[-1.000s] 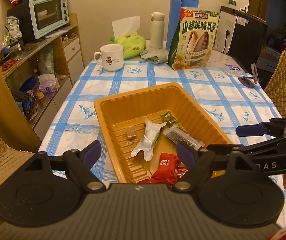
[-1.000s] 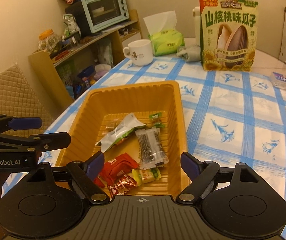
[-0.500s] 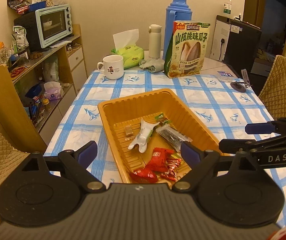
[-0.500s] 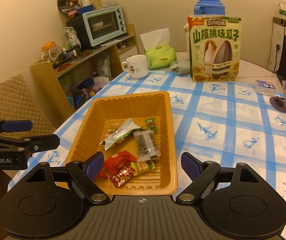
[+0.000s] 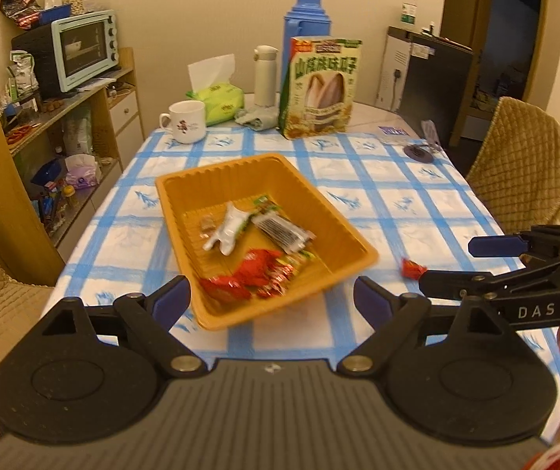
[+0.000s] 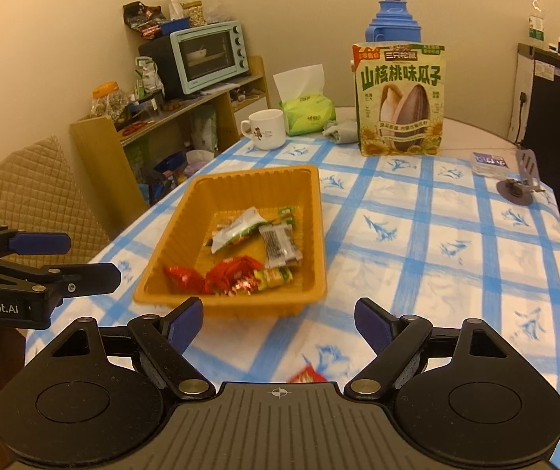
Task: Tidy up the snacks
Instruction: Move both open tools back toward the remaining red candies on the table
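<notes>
Right wrist view, left tongs (image 6: 60, 258) lettered "enRobot.AI", right tongs (image 5: 460, 262) "DAS"

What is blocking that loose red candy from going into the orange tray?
Nothing visible. The red candy lies alone on the tablecloth, just right of the orange tray, with only bare cloth between. The right gripper is open above it.

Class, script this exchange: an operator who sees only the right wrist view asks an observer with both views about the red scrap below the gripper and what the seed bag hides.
Operator: Is the red scrap under my hand-held gripper a candy?
Observer: Yes, a red candy lies on the cloth, apart from the tray.
Operator: Anything behind the seed bag?
Observer: A white flask stands there, beside the blue jug.
</notes>
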{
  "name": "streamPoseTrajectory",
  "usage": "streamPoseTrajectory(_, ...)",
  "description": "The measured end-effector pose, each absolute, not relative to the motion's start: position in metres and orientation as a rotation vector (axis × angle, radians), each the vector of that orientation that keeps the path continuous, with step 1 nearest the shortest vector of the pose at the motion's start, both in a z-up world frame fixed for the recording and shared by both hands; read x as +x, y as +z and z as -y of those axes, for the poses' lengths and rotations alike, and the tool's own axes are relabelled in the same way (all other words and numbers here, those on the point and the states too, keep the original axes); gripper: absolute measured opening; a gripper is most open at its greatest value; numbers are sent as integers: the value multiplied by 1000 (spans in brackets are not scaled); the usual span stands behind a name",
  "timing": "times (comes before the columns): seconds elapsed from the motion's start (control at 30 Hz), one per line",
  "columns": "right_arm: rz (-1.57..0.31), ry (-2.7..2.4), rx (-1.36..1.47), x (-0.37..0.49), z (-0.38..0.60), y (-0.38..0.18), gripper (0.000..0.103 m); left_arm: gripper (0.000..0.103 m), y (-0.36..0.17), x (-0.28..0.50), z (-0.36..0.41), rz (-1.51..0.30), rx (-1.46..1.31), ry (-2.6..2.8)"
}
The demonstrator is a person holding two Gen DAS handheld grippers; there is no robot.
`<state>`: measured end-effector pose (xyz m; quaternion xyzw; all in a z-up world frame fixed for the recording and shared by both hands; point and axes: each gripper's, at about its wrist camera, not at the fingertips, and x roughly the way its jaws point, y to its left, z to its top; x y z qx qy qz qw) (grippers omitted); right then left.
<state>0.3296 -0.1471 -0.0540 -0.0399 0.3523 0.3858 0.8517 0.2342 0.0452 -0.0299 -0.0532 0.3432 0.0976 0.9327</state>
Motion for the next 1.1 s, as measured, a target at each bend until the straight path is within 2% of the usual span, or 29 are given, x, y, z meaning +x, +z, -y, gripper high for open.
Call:
streamPoseTrajectory(0.5,-820,723,-64,292,219,-71,84,89,-55,211,12,-784,-83,96)
streamPoseTrajectory(1.1,-942,592,-64,297,259,-112,84,87,-99,233,53,-866,-6,13)
